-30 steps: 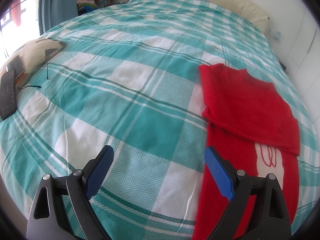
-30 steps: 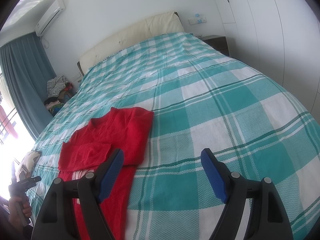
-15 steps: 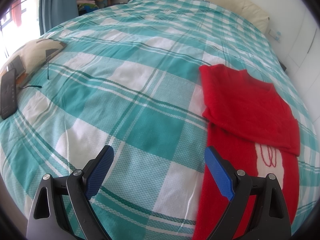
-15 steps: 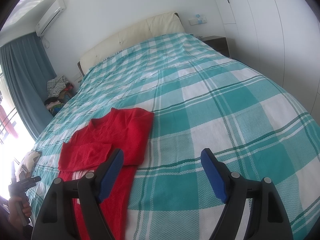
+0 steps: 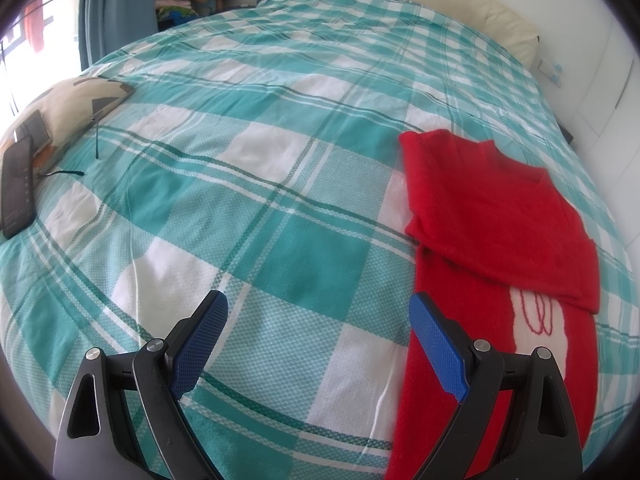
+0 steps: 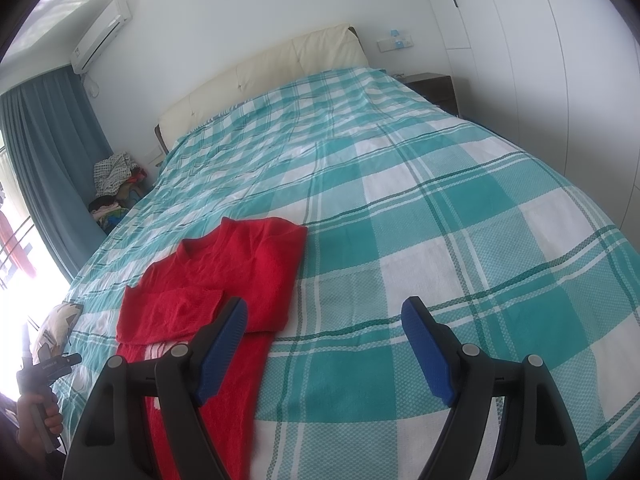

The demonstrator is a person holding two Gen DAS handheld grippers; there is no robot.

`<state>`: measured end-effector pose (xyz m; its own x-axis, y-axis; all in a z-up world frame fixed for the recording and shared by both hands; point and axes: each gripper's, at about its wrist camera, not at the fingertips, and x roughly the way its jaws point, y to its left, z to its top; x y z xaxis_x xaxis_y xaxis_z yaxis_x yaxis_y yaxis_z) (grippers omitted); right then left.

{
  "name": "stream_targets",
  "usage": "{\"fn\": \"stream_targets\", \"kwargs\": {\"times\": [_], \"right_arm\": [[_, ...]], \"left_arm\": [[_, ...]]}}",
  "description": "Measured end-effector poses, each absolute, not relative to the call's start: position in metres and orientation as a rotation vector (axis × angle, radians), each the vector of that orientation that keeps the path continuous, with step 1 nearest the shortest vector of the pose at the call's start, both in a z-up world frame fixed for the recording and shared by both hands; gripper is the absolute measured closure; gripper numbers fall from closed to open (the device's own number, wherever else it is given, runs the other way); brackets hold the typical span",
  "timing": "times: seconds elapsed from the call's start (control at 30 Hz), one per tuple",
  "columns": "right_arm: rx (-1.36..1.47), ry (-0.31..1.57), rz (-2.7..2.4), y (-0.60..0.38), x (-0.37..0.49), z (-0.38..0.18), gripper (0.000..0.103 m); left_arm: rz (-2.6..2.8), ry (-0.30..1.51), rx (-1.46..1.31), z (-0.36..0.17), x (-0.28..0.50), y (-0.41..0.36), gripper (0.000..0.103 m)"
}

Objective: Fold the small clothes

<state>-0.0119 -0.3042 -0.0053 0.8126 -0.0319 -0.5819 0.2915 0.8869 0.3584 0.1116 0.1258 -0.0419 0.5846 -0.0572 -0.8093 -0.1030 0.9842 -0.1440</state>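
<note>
Left gripper (image 5: 318,344) and right gripper (image 6: 324,350) hover wide open, empty, over the red sweater (image 5: 492,216) near the bed's (image 5: 280,184) foot edge (sleeves in), next likely grabbing hem corners to fold upward.

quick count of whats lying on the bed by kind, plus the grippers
red sweater: 1
patterned cushion: 1
black remote-like device: 1
grippers, both open and empty: 2, left gripper and right gripper
total: 5
</note>
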Motion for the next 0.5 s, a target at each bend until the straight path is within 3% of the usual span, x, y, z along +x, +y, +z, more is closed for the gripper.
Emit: {"fn": "stream_targets", "kwargs": {"times": [0.5], "right_arm": [[0.460, 0.588, -0.186, -0.309, -0.015, 0.001, 0.024]], "left_arm": [[0.050, 0.938, -0.213, -0.042, 0.109, 0.141, 0.010]]}}
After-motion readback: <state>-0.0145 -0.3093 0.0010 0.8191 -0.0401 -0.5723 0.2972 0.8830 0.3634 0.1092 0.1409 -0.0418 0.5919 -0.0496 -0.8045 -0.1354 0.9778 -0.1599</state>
